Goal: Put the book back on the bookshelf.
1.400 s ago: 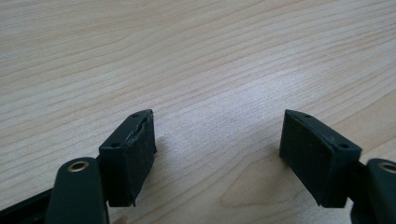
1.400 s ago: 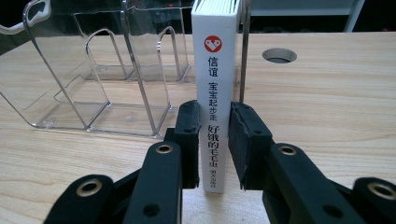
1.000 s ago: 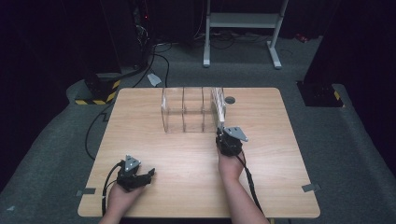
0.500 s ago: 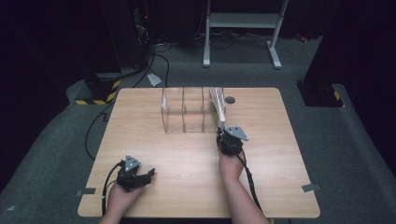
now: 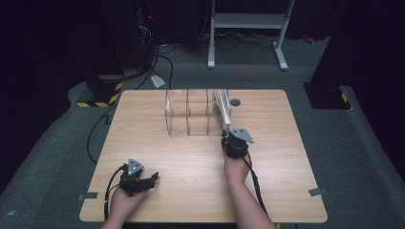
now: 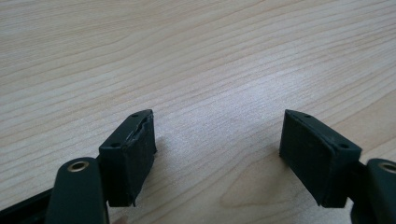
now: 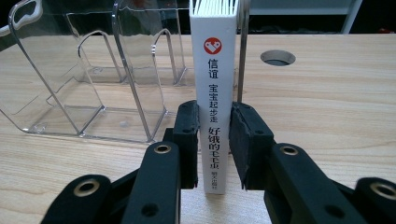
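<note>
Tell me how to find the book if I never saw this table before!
Start at the light wooden table and find the clear plastic rack with upright dividers near its far edge. At the rack's right end stands a thin white book, upright with its spine facing the right gripper, whose black fingers squeeze it from both sides. It's the only solid white thing there, with a red heart badge and Chinese writing down its spine.

Wooden table (image 5: 286,157), round hole (image 5: 235,102), perhaps a grommet.

The pale wooden bench (image 7: 327,112) shows matt, fine grain. The clear plastic divided rack (image 7: 93,84) is glossy and smooth. The white paper-covered book (image 7: 215,93) looks smooth between the right tool's (image 7: 215,140) matt black rubbery pads.
</note>
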Action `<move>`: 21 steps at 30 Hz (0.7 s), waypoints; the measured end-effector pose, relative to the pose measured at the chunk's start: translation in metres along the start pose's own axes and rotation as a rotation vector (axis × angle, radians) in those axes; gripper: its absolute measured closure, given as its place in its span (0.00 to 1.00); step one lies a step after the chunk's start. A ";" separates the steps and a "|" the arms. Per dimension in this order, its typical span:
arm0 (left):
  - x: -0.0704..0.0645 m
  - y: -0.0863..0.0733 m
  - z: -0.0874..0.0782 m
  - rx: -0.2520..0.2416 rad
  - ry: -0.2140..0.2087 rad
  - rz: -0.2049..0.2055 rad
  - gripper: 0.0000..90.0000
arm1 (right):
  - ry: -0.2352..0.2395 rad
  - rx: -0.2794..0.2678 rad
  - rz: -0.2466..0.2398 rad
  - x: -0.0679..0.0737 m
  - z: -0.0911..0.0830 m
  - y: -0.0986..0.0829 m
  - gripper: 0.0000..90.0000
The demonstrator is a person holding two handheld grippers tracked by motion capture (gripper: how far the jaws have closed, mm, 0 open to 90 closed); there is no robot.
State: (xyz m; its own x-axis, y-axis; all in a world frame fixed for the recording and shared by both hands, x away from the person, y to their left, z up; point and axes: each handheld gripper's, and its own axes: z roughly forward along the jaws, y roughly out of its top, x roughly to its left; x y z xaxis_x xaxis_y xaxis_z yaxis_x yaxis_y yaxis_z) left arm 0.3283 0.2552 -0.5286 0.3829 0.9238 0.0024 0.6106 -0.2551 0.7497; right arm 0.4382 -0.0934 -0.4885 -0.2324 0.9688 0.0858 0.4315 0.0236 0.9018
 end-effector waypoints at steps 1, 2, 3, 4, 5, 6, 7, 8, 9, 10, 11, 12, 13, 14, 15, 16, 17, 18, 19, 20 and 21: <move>0.000 0.000 0.000 0.000 0.000 0.000 0.30 | 0.000 0.000 0.000 0.000 0.000 0.000 0.80; 0.000 0.000 0.000 0.000 0.000 0.000 0.30 | 0.001 -0.001 0.000 0.000 0.000 0.000 0.80; 0.000 0.000 0.000 0.000 0.000 0.000 0.30 | 0.002 -0.002 -0.001 0.000 0.000 0.000 0.80; 0.000 0.000 0.000 0.000 0.000 0.000 0.30 | 0.002 -0.002 -0.001 0.000 0.000 0.000 0.80; 0.000 0.000 0.000 0.000 0.000 0.000 0.30 | 0.002 -0.001 -0.001 0.000 0.000 0.000 0.80; 0.000 0.000 0.000 0.000 0.000 0.000 0.30 | 0.002 -0.001 -0.001 0.000 0.000 0.000 0.80; 0.000 0.000 0.000 0.000 0.000 0.000 0.30 | 0.001 0.000 -0.002 0.000 0.000 0.001 0.80; 0.000 0.000 0.000 0.000 0.000 0.000 0.30 | 0.002 0.002 -0.001 0.000 0.000 0.001 0.80; 0.000 0.000 0.000 0.000 0.000 0.000 0.30 | 0.004 0.000 -0.004 0.000 0.001 0.001 0.80; 0.000 0.000 0.000 0.000 0.000 0.000 0.30 | 0.002 0.002 -0.004 0.000 0.001 0.001 0.80; 0.000 0.000 0.000 0.000 0.000 0.000 0.30 | 0.002 0.002 -0.003 0.000 0.001 0.001 0.80; 0.000 0.000 0.000 0.000 0.000 0.000 0.30 | 0.002 0.002 -0.004 0.000 0.001 0.001 0.80; 0.000 0.000 0.000 0.000 0.000 0.000 0.30 | 0.003 0.000 -0.006 -0.001 0.001 0.001 0.80; 0.000 0.000 0.000 0.000 0.000 0.000 0.30 | 0.003 0.001 -0.005 0.000 0.001 0.001 0.80; 0.000 0.000 0.000 0.000 0.000 0.000 0.30 | 0.003 0.001 -0.006 0.000 0.001 0.001 0.80; 0.000 0.000 0.000 0.000 0.000 0.000 0.30 | 0.005 0.000 -0.006 0.000 0.001 0.001 0.79; 0.000 0.000 0.000 0.000 0.000 0.000 0.30 | 0.007 0.001 -0.008 0.000 0.001 0.001 0.78; 0.000 0.000 0.000 0.000 0.000 0.000 0.30 | 0.010 0.001 -0.013 0.000 0.000 0.001 0.75; 0.000 0.000 0.000 0.000 0.000 0.000 0.30 | 0.014 0.000 -0.016 0.000 0.000 0.002 0.73; 0.000 0.000 0.000 0.000 0.000 0.000 0.30 | 0.021 -0.004 -0.019 0.000 0.000 0.002 0.71; 0.000 0.000 0.000 0.000 0.000 0.000 0.30 | 0.025 -0.003 -0.020 0.001 -0.002 0.002 0.68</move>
State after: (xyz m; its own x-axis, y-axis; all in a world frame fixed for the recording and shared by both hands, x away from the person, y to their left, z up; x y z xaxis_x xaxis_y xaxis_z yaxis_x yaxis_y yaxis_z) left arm 0.3283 0.2551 -0.5286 0.3831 0.9237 0.0025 0.6104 -0.2551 0.7499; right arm 0.4373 -0.0926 -0.4859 -0.2626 0.9618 0.0780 0.4241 0.0424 0.9046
